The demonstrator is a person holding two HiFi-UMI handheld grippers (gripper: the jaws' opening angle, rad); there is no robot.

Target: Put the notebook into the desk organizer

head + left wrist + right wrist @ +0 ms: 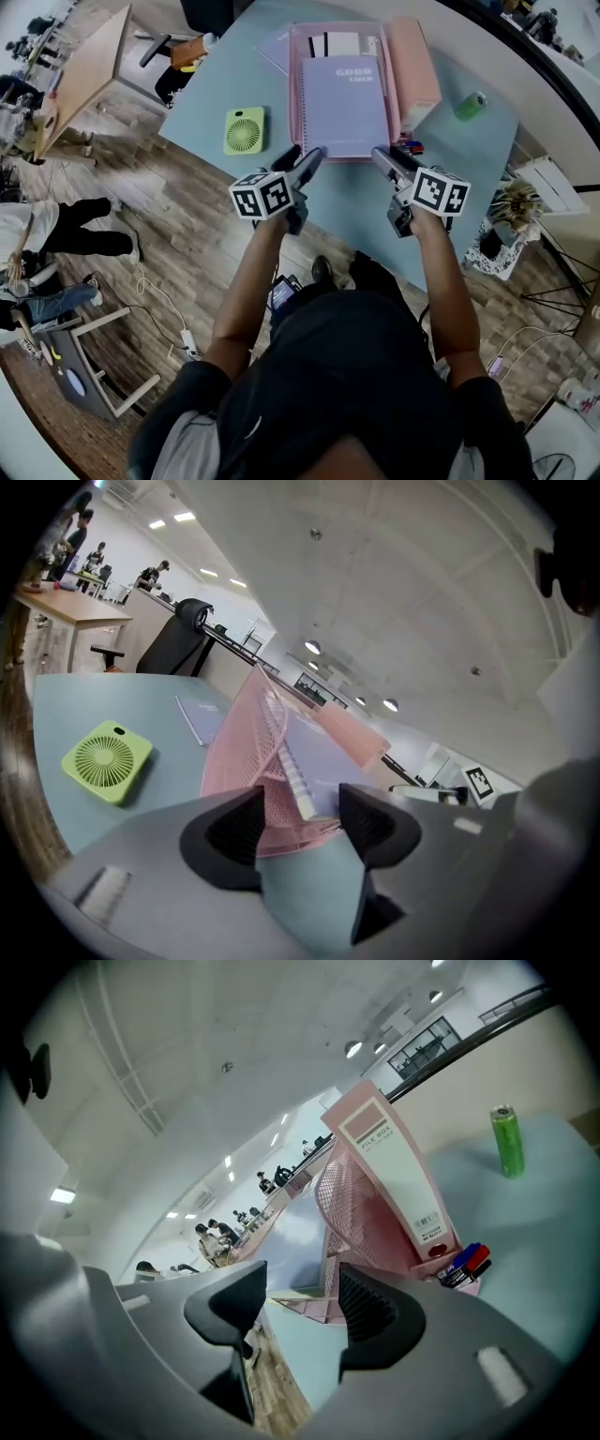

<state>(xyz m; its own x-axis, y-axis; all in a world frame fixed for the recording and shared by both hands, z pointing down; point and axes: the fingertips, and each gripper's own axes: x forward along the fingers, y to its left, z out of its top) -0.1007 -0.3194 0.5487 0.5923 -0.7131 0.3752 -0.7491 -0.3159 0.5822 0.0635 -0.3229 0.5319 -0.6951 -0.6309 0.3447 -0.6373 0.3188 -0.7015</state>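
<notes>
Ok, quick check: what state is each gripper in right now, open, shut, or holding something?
Left gripper: open, holding nothing.
Right gripper: open, holding nothing.

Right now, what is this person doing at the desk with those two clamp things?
A person holds a two-jaw gripper in each hand over a light blue table. The purple spiral notebook lies in the pink mesh desk organizer, so the job looks done. The left gripper and right gripper are both open and empty, just in front of the organizer's near edge. A green fan sits to its left, and a pink file box is at its right side.
</notes>
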